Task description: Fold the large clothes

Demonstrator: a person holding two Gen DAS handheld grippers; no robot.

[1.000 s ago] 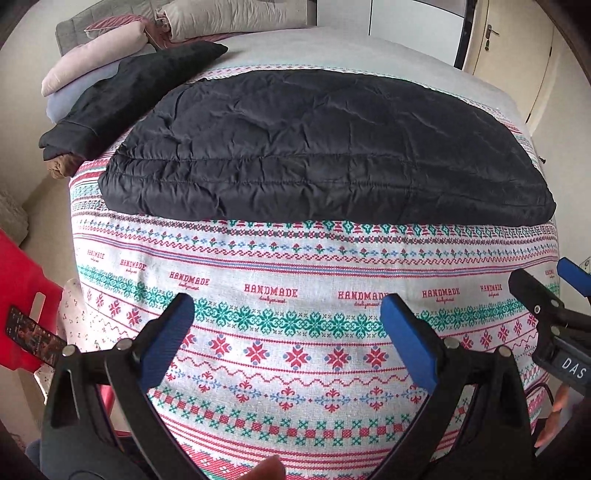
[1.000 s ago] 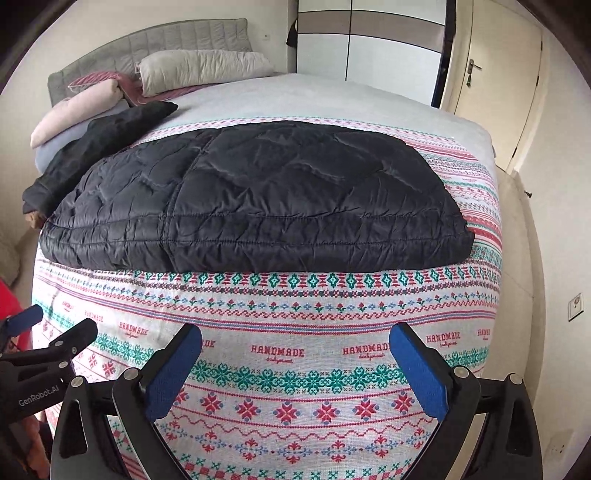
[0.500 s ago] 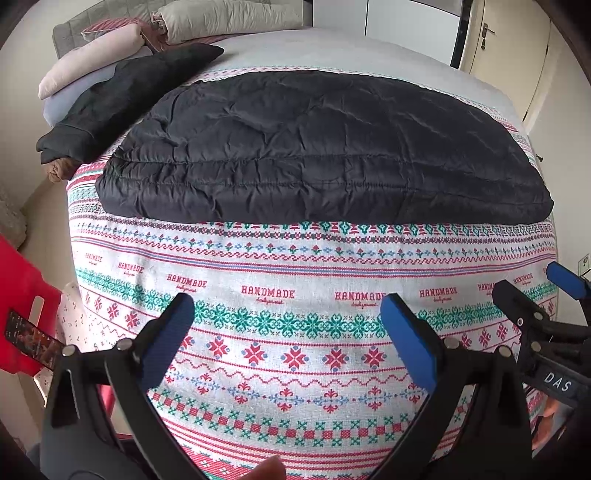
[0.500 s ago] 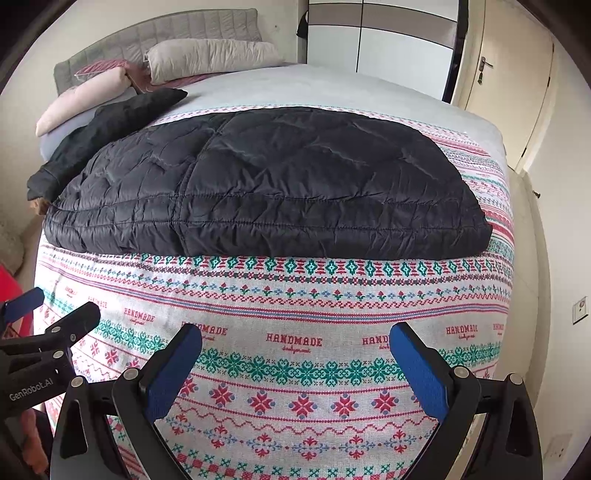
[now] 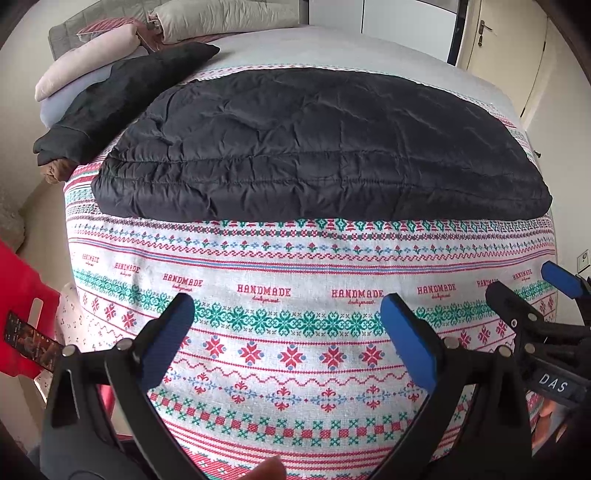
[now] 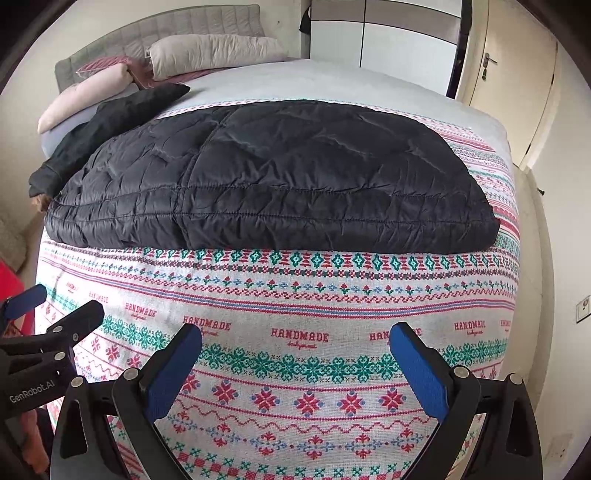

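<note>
A black quilted puffer jacket (image 5: 317, 147) (image 6: 273, 181) lies folded flat across the bed, on a patterned bedspread (image 5: 288, 332) (image 6: 295, 369) printed with "HANDMADE". My left gripper (image 5: 288, 314) hovers open over the bedspread's near part, well short of the jacket's front edge, nothing between its blue pads. My right gripper (image 6: 295, 347) is open too, at about the same distance from the jacket and empty. Each gripper shows at the edge of the other's view: the right gripper (image 5: 532, 284), the left gripper (image 6: 55, 306).
A second dark garment (image 5: 122, 92) (image 6: 110, 125) lies at the bed's far left, by pillows (image 6: 214, 51) and a grey headboard (image 6: 166, 33). A red object (image 5: 22, 306) stands left of the bed. Wardrobe (image 6: 380, 44) and door (image 6: 506, 81) are behind.
Both views have shifted slightly, and the jacket now sits a little higher in the left wrist view. The jacket itself has not moved and both grippers stay open.
</note>
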